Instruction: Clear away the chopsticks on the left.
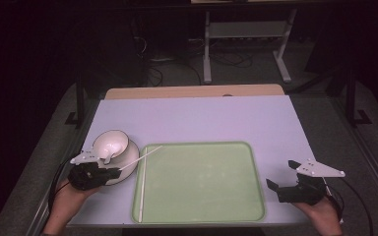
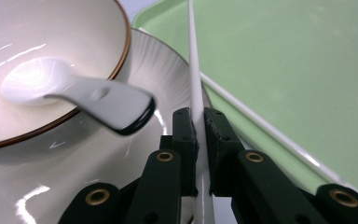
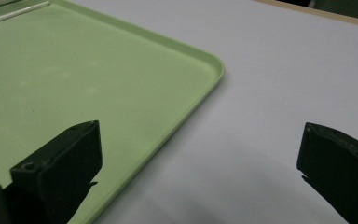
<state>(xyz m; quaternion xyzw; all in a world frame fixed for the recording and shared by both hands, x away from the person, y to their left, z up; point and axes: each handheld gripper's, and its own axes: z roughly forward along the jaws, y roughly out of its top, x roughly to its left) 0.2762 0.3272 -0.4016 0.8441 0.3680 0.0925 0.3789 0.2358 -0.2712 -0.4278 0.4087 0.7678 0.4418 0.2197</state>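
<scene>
White chopstick (image 2: 196,70), unmarked, is pinched tight in the left tongs (image 2: 200,126); right tongs (image 3: 200,177) gape wide, holding nothing.

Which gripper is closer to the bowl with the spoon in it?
Left. The left gripper sits right beside the bowl, its fingers shut on a white chopstick. The right gripper is open, far across the green tray.

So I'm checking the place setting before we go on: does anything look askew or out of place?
The two white chopsticks don't match. One lies straight along the green tray's left edge; the other slants across from the plate towards the tray, pinched in the left tongs. The spoon sits in the bowl; nothing is spilled.
</scene>
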